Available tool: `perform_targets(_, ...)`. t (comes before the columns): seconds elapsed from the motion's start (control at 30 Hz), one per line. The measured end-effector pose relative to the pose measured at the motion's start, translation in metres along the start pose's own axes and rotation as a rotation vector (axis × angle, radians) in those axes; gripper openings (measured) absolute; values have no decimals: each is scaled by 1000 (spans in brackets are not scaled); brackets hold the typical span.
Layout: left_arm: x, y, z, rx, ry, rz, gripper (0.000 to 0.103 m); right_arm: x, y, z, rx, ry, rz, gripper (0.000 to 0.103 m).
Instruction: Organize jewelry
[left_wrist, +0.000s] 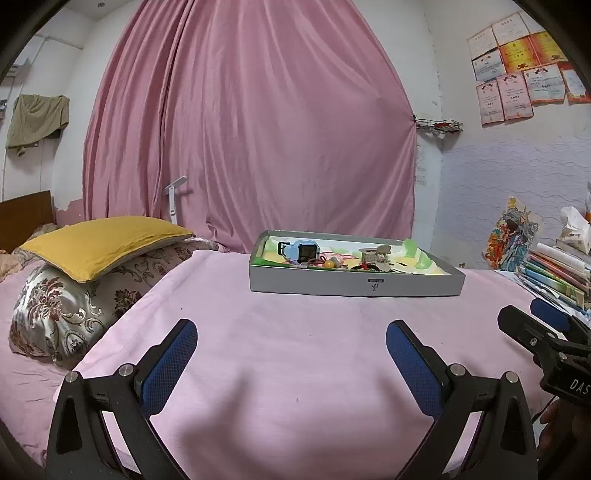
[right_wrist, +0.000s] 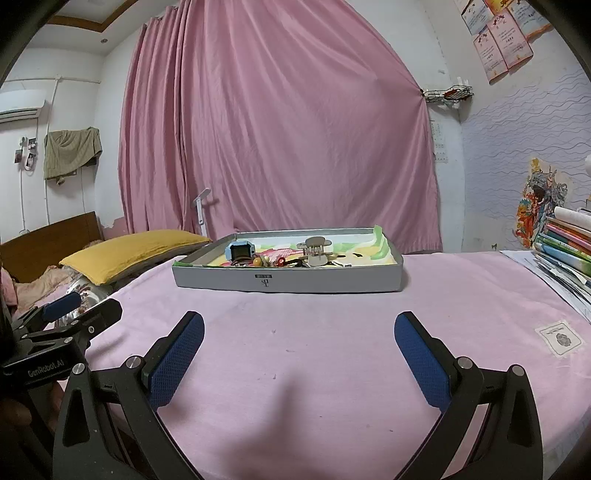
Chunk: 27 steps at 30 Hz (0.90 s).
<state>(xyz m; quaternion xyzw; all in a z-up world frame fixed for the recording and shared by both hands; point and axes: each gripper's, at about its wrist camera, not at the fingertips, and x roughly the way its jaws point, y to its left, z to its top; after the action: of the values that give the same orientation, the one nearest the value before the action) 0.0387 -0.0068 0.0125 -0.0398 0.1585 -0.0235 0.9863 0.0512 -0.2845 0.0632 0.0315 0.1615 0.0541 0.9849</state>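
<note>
Both my hand-held grippers, left (left_wrist: 291, 354) and right (right_wrist: 299, 350), gape empty; the grey tray (left_wrist: 354, 286) at 12 o'clock holds tangled trinkets, so I risk snagging neighbours.

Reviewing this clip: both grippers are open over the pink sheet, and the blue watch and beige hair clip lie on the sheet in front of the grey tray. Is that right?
Not quite. The blue watch and beige hair clip lie inside the grey tray, not on the pink sheet in front of it; the left wrist view shows this. The rest holds: the left gripper and right gripper are both open over the sheet.
</note>
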Motion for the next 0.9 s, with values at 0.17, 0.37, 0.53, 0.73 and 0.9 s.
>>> perform_targets(0.17,0,0,0,0,0,0,103,0,0,0,0,-1,0,101)
perform_targets(0.37,-1,0,0,-2,2,-1,103,0,0,0,1,2,-1,101)
perform_targets(0.53,-2,0,0,-3,2,-2,103,-1,0,0,1,2,-4,101)
perform_targets(0.73,-2,0,0,-3,2,-2,103,-1,0,0,0,2,-3,101)
perform_targets(0.9,-2,0,0,-1,2,-3,103,-1,0,0,1,1,-3,101)
